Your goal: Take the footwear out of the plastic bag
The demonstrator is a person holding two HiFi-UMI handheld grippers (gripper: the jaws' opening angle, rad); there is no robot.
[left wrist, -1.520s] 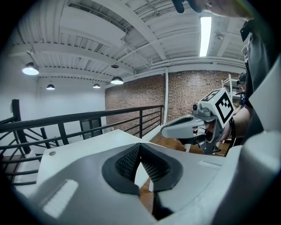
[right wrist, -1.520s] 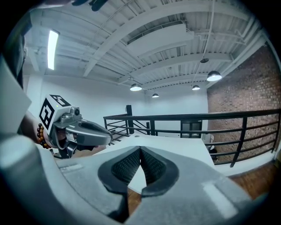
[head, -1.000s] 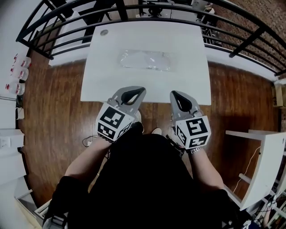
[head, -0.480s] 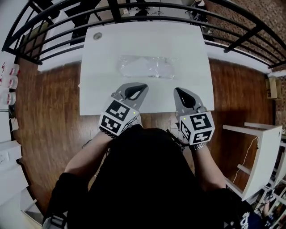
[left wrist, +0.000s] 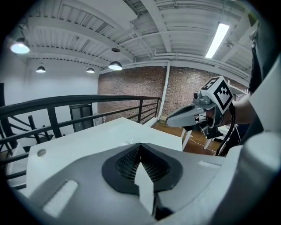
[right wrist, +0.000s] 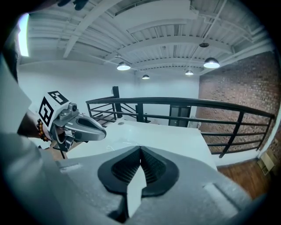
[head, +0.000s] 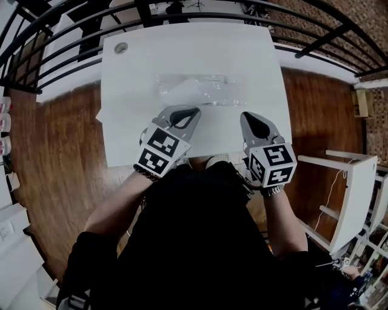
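A clear plastic bag (head: 202, 89) with pale footwear inside lies flat on the middle of the white table (head: 133, 72). My left gripper (head: 185, 114) hovers over the table's near edge, just short of the bag, jaws shut and empty. To its right, my right gripper (head: 253, 120) is also shut with nothing in it, equally near the bag's front edge. In the left gripper view the bag shows as a faint glint (left wrist: 127, 142) past the shut jaws (left wrist: 140, 147), with the right gripper (left wrist: 173, 119) off to the side. The right gripper view shows its shut jaws (right wrist: 140, 149) and the left gripper (right wrist: 99, 130).
A black metal railing (head: 200, 17) curves behind the table. A round grommet (head: 120, 48) sits at the table's far left corner. Wooden floor (head: 54, 151) surrounds the table, and a white frame (head: 348, 194) stands to the right.
Both grippers have moved forward from over the floor to over the table's near edge, closer to the bag. The jaws stayed shut.
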